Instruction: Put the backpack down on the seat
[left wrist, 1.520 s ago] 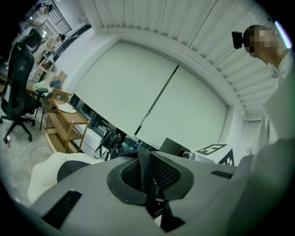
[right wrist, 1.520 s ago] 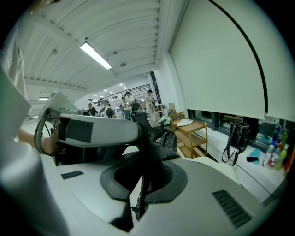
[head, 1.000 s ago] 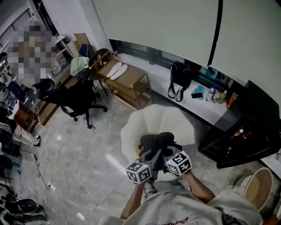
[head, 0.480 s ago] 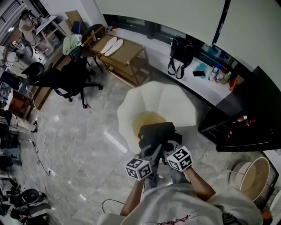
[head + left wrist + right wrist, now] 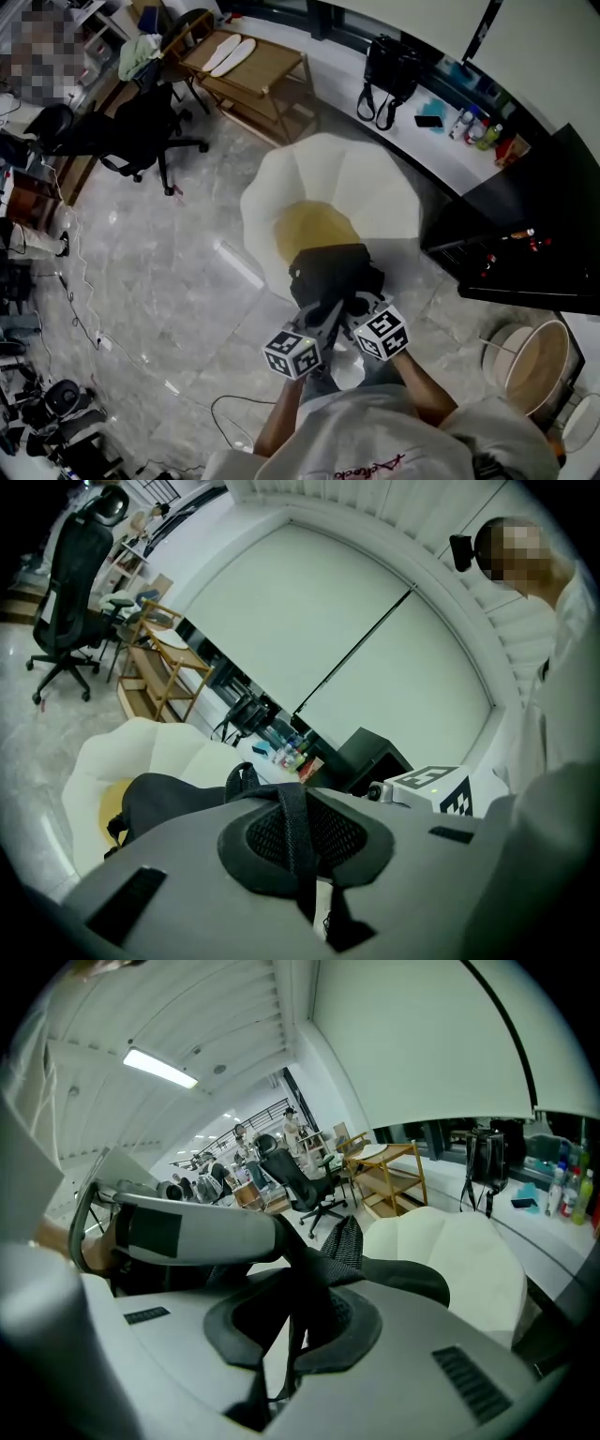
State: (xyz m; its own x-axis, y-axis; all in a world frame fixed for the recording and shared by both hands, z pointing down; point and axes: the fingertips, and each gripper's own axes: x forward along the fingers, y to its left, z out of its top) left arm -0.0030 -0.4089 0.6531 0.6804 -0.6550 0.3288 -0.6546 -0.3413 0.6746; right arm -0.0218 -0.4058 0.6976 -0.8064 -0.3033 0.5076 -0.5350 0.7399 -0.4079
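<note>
While backpack [image 5: 335, 272] is held over seat [image 5: 375, 187], contact hidden, left gripper [image 5: 323, 317] and right gripper [image 5: 358, 306] fingers clamped on straps [image 5: 292, 822], top toward grippers, long axis foreshortened

Your head camera looks steeply down on the cream seat [image 5: 370, 183]. Each gripper camera sits close behind its jaws, facing that same seat.

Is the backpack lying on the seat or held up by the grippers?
Held up: the left gripper and right gripper each clamp a strap of the backpack, above the front edge of the seat. Whether they touch: cannot tell.
</note>
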